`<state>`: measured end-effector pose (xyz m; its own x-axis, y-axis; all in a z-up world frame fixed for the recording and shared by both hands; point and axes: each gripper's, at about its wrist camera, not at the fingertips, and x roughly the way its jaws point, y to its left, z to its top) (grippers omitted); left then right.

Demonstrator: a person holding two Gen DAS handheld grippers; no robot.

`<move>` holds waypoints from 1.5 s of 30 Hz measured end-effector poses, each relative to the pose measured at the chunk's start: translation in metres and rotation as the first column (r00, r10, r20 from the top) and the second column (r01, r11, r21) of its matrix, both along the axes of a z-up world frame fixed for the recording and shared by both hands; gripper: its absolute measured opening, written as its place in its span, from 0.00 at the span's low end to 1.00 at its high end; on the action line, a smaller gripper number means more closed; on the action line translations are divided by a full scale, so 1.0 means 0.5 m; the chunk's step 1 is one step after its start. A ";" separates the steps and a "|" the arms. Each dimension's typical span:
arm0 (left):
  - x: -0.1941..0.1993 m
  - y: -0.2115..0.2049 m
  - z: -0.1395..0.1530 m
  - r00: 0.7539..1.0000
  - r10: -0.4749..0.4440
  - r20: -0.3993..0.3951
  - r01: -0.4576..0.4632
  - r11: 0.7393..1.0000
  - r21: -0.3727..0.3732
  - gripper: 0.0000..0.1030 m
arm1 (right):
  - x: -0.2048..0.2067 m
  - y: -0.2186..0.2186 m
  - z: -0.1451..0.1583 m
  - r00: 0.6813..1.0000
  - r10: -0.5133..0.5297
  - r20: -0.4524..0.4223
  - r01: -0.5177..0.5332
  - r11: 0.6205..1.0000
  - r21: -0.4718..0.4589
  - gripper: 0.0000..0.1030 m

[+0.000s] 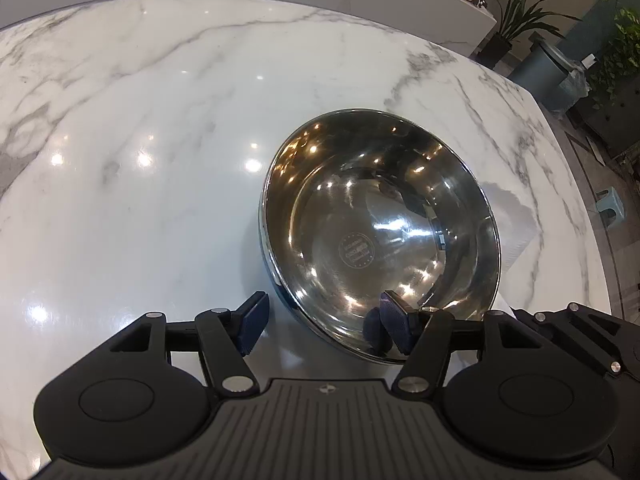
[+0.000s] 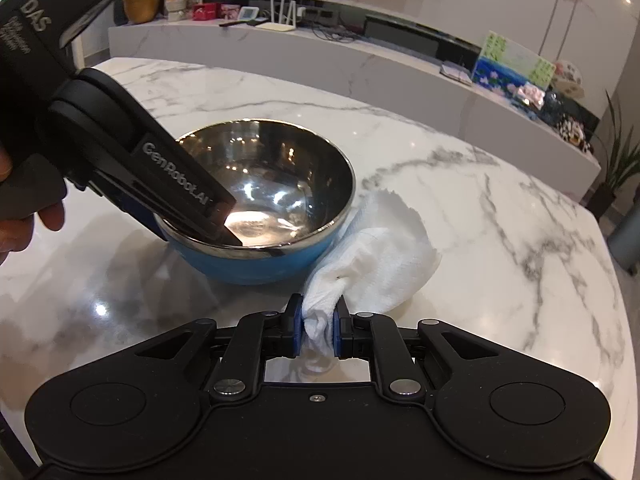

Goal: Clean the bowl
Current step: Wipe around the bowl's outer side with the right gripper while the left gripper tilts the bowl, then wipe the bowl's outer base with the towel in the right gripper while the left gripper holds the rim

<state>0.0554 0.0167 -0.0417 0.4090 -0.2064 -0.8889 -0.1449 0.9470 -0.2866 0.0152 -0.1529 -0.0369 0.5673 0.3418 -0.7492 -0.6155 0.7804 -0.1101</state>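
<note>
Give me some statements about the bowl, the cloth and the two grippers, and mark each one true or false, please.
1. The right gripper is shut on the white cloth. True.
2. The bowl is red outside. False: it is blue outside, shiny metal inside.
3. The left gripper stands open across the bowl's near rim. True.
4. The cloth lies inside the bowl. False: it is beside the bowl, on the marble table.
5. The bowl holds food. False: it looks empty.
</note>
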 end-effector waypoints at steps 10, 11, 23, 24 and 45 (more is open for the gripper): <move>-0.006 -0.014 0.004 0.998 -0.036 0.041 0.035 0.999 0.035 0.47 | 0.037 -0.032 0.000 0.984 -0.180 0.002 0.180 0.984 -0.009 0.18; -0.007 -0.016 0.004 0.998 -0.039 0.049 0.037 0.998 0.043 0.47 | 0.041 -0.038 0.001 0.979 -0.205 0.003 0.205 0.979 0.001 0.19; -0.013 -0.029 0.006 0.995 -0.049 0.088 0.041 0.995 0.093 0.48 | 0.062 -0.085 0.013 0.938 -0.346 -0.036 0.344 0.910 0.229 0.42; -0.014 -0.029 0.006 0.995 -0.049 0.089 0.041 0.995 0.094 0.49 | 0.069 -0.086 0.003 0.930 -0.360 -0.077 0.368 0.896 0.248 0.40; -0.018 -0.038 0.007 0.992 -0.076 0.101 0.063 0.989 0.131 0.49 | 0.051 -0.083 0.034 0.958 -0.266 -0.110 0.288 0.888 0.358 0.15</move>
<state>0.0462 -0.0020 -0.0380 0.4901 -0.1254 -0.8626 -0.0531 0.9835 -0.1731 0.0409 -0.1942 -0.0198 0.6401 0.4330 -0.6346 -0.3648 0.8983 0.2449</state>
